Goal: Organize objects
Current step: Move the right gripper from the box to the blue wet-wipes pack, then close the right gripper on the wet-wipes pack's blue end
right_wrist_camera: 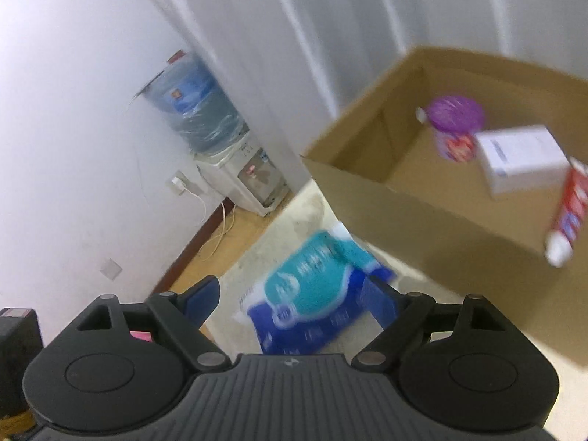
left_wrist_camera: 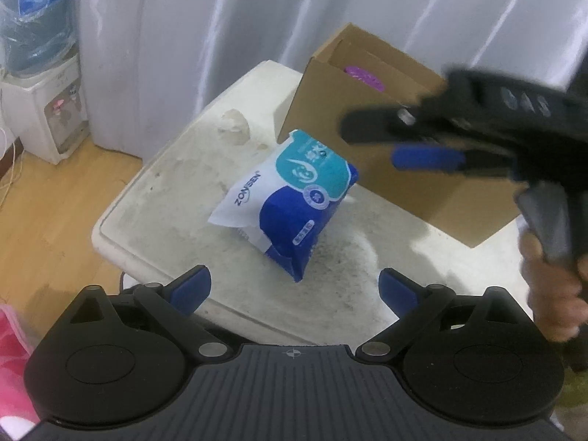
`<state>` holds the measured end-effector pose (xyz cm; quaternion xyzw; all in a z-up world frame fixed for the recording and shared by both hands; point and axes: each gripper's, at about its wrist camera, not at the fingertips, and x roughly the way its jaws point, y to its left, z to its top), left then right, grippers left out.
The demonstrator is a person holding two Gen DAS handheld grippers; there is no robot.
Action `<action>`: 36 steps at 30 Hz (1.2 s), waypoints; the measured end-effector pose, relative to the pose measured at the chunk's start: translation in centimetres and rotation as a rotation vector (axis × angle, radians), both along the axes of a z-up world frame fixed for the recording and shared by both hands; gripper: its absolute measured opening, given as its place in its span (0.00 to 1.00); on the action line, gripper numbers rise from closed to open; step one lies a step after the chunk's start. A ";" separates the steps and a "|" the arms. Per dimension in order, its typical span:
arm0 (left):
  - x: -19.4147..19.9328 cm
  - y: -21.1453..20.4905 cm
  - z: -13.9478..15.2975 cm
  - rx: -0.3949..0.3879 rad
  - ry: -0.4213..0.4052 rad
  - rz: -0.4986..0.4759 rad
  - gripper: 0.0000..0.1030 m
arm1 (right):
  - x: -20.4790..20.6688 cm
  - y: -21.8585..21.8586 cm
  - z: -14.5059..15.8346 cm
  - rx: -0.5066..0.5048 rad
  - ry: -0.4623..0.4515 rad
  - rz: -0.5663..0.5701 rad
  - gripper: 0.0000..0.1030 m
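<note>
A blue, teal and white tissue pack lies on the white table, just in front of an open cardboard box. My left gripper is open and empty, a little short of the pack. My right gripper is open and empty, held in the air to the right, above the pack and in front of the box. In the right wrist view the pack lies below between my open right gripper's fingers. The box holds a purple-lidded cup, a white carton and a red tube.
A water dispenser stands on the wooden floor at the far left by the white curtain. The table's left edge and front corner are close to my left gripper. Something pink lies at the lower left.
</note>
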<state>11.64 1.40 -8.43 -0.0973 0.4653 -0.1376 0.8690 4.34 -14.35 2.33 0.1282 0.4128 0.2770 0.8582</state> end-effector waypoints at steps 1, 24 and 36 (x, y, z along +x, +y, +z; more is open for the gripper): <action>0.2 0.1 -0.2 -0.001 0.005 -0.001 0.96 | 0.4 0.5 0.1 -0.004 -0.010 0.006 0.85; 4.1 -0.5 -2.3 -0.095 0.027 -0.082 0.91 | 3.4 -2.6 -5.8 0.188 0.326 -0.016 0.85; 2.1 -4.7 -2.0 -0.013 0.036 -0.180 0.93 | 1.7 -4.2 -5.9 0.122 0.300 -0.011 0.87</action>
